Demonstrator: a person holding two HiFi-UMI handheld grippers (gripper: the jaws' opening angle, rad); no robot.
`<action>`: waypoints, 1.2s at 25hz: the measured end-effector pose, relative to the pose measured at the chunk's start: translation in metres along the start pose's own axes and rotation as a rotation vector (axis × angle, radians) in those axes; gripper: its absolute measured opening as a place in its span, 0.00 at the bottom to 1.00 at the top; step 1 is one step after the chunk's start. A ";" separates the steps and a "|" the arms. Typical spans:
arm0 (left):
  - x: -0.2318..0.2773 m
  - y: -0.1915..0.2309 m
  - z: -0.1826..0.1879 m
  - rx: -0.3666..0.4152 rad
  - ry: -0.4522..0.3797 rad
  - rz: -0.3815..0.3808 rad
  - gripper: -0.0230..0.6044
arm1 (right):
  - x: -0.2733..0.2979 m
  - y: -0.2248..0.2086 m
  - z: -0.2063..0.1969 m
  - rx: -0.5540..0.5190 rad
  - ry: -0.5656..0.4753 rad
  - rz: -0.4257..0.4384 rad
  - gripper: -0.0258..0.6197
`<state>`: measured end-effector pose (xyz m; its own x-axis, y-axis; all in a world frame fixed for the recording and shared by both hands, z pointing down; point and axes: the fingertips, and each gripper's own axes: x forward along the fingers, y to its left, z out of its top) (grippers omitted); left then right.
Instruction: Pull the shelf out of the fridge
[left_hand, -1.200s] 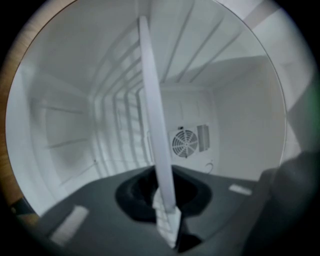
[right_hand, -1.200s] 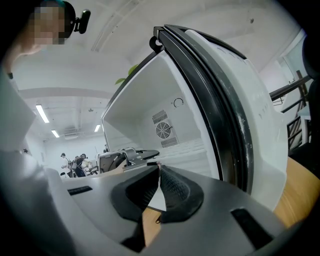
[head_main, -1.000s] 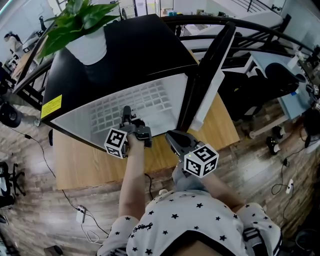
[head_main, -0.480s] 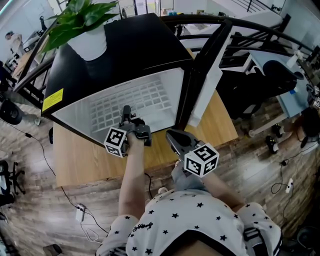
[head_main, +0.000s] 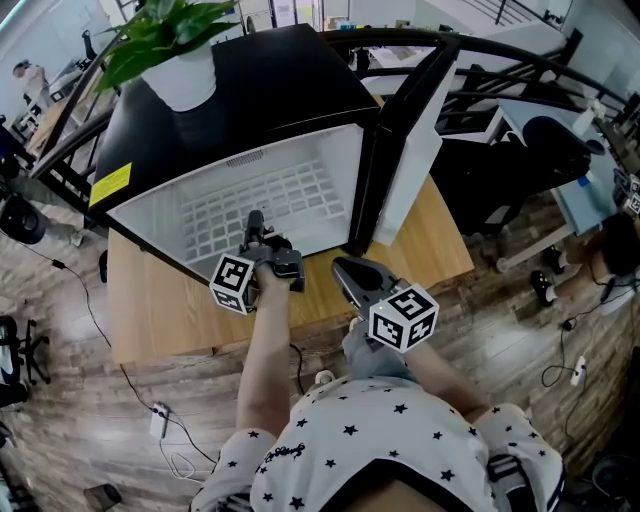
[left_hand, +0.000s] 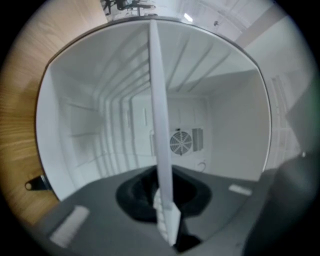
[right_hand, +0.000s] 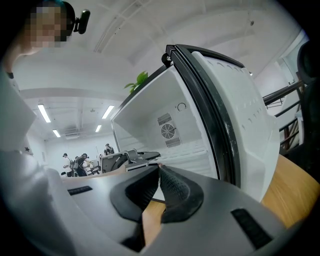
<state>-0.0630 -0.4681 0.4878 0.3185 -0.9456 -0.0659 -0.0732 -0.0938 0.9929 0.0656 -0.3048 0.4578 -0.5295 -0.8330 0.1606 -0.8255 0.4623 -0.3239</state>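
Item: black mini fridge (head_main: 280, 90), stood on a wooden surface (head_main: 160, 320), its door (head_main: 405, 150) swung open at the fridge's right side.

- Shelf (head_main: 260, 205): white wire grid, seated inside the fridge's white cavity, with its front edge at the fridge's mouth. In the left gripper view it is seen edge-on, in front of a round fan grille (left_hand: 180, 142) on the fridge's back wall.
- Left claw (head_main: 255, 222): clamped on the shelf's front edge, at the fridge's opening.
- Right claw (head_main: 345, 268): tips pressed together with nothing between them, held just in front of the fridge, near the foot of the door.
- Yellow label (head_main: 112, 184): fixed at the left front corner of the fridge's top. Its writing is too small to be read.
- Potted plant (head_main: 185, 60): green leaves in a white pot, set on the fridge's top.
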 end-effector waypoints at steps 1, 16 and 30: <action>-0.003 0.000 -0.001 0.002 0.000 -0.002 0.10 | -0.002 0.001 0.000 0.001 -0.001 0.000 0.08; -0.040 -0.001 -0.012 -0.004 0.013 0.015 0.09 | -0.024 0.013 0.000 0.009 -0.030 -0.003 0.08; -0.062 -0.003 -0.017 -0.005 0.011 0.026 0.09 | -0.046 0.021 -0.007 0.034 -0.054 -0.047 0.08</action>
<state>-0.0661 -0.4037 0.4909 0.3272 -0.9442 -0.0391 -0.0768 -0.0678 0.9947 0.0708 -0.2549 0.4500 -0.4786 -0.8689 0.1263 -0.8413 0.4127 -0.3493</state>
